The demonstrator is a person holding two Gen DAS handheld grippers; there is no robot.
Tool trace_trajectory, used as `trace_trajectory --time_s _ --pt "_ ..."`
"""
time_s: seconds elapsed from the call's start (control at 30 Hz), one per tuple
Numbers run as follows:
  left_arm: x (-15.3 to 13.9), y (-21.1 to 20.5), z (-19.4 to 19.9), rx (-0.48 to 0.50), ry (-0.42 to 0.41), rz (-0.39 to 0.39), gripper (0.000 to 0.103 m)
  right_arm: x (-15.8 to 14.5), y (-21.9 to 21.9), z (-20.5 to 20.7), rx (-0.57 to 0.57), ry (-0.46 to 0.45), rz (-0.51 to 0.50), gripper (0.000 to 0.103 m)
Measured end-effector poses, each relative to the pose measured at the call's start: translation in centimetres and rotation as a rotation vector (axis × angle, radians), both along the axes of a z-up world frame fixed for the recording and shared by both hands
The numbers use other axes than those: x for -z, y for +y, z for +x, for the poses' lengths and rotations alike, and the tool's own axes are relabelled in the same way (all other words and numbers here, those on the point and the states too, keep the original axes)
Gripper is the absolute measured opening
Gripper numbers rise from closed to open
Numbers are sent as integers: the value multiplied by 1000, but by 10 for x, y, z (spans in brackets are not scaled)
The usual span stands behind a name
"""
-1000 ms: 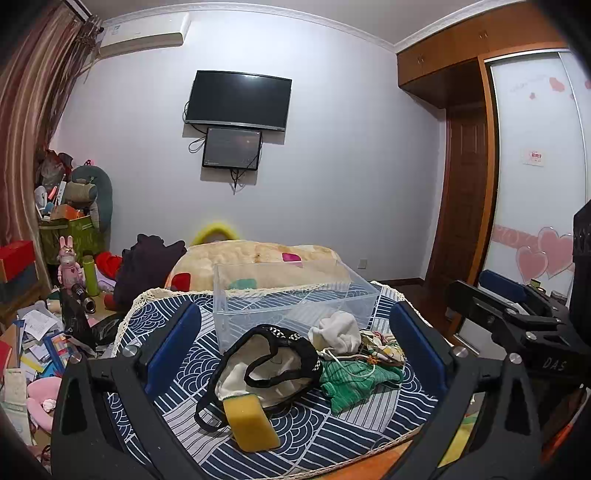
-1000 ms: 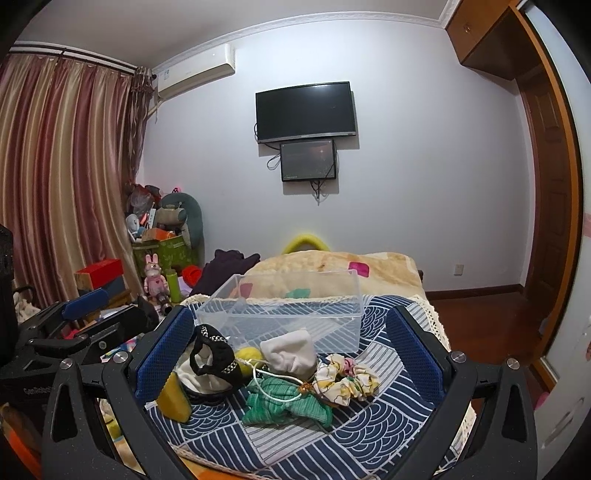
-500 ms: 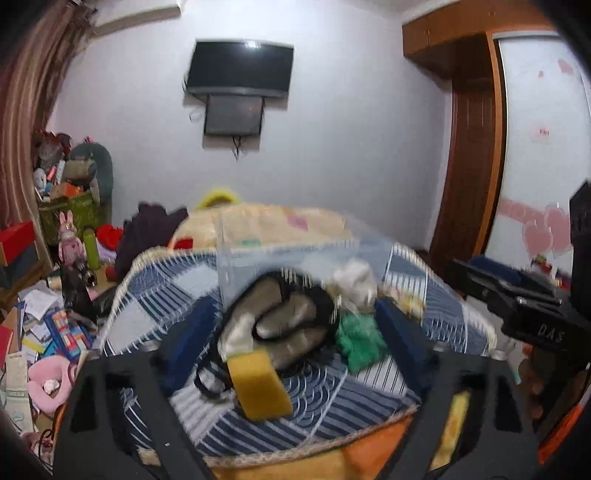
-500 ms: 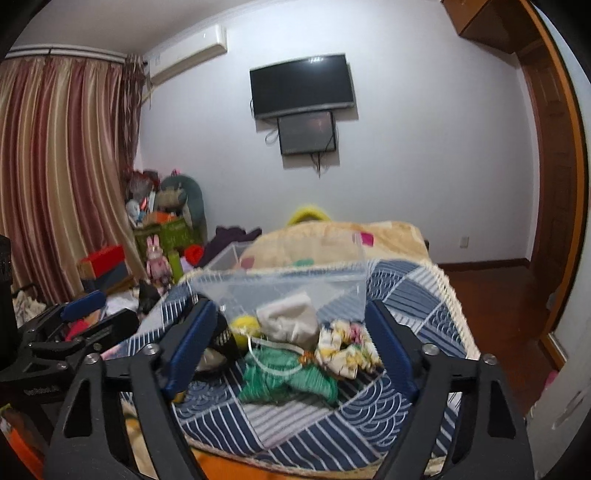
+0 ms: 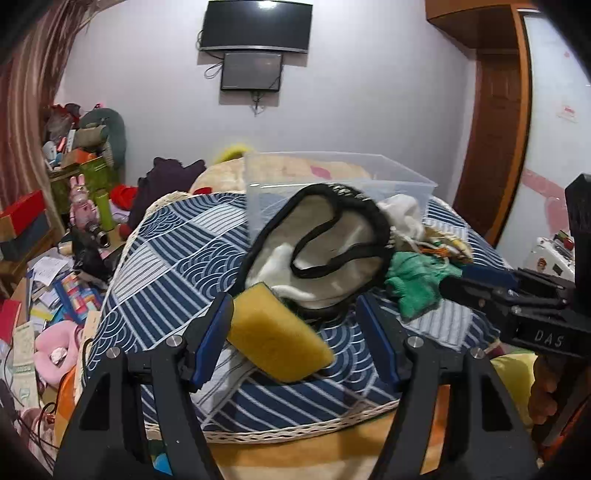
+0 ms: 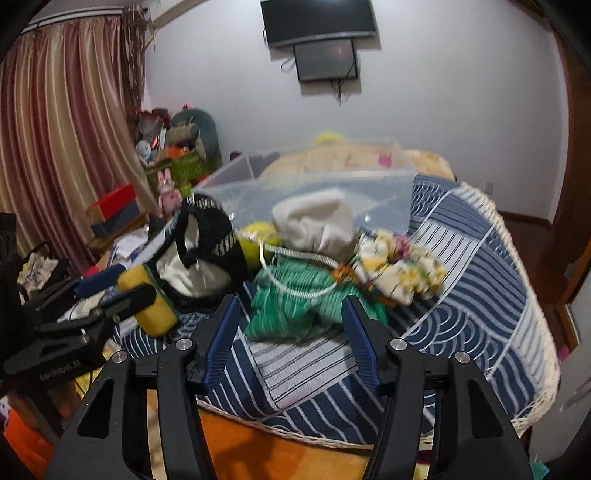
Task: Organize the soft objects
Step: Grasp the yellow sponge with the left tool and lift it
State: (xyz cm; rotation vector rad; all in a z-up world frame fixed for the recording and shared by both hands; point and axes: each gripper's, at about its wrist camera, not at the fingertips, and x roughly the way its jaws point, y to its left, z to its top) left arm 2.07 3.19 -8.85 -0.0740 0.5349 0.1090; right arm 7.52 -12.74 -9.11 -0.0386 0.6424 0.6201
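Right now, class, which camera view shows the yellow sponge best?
The left wrist view: the yellow sponge lies large and whole between the open left gripper fingers. The right wrist view shows it small at the left edge, partly hidden behind a left gripper finger.

Wall-mounted television [image 5: 255, 26] above a smaller screen [image 5: 252, 71] — striped curtains [image 6: 70, 122], wooden door [image 5: 495, 147].

Right wrist view motion-blurred: floral scrunchie [image 6: 402, 269] and green knit cloth [image 6: 306, 302] lack detail. Yellow ball [image 6: 258, 240] mostly hidden behind black-trimmed pouch [image 6: 207, 254]. Clear bin [image 5: 332, 192] front wall blocked by pouch.
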Motion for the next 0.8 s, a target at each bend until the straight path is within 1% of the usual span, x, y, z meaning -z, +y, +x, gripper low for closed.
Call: trace_trajectory --time_s 0.13,0.23,0.33,0.4,0.47,0.5,0.53,0.57,0.6,0.63,0.73,0.8 --pt "7 8 3 -29 20 -31 68 11 6 4 1 28 -36 54" --pt "16 19 10 -54 54 -32 68 18 6 9 7 63 -31 54" --pt "28 28 18 -46 106 -88 68 19 7 11 20 77 -27 54" --pt "35 32 21 -45 129 -97 68 18 7 11 24 77 -22 54" --pt "39 31 22 -47 138 -104 66 19 7 10 30 70 -31 54" --pt "38 31 21 -46 135 -104 64 19 8 10 33 64 -36 50" --pt "37 30 20 -41 131 -116 63 19 8 9 43 51 -47 41" --pt "36 30 20 -33 125 -132 62 19 8 9 46 46 -56 38" --pt "33 30 17 -24 113 -145 61 19 9 10 44 46 -55 32" --pt "31 29 16 -20 106 -155 61 19 7 10 45 48 -46 24" --pt "14 24 9 -7 69 -153 60 15 1 11 38 56 -23 12" --pt "-1 17 1 15 26 -142 60 11 -2 9 38 42 -20 10"
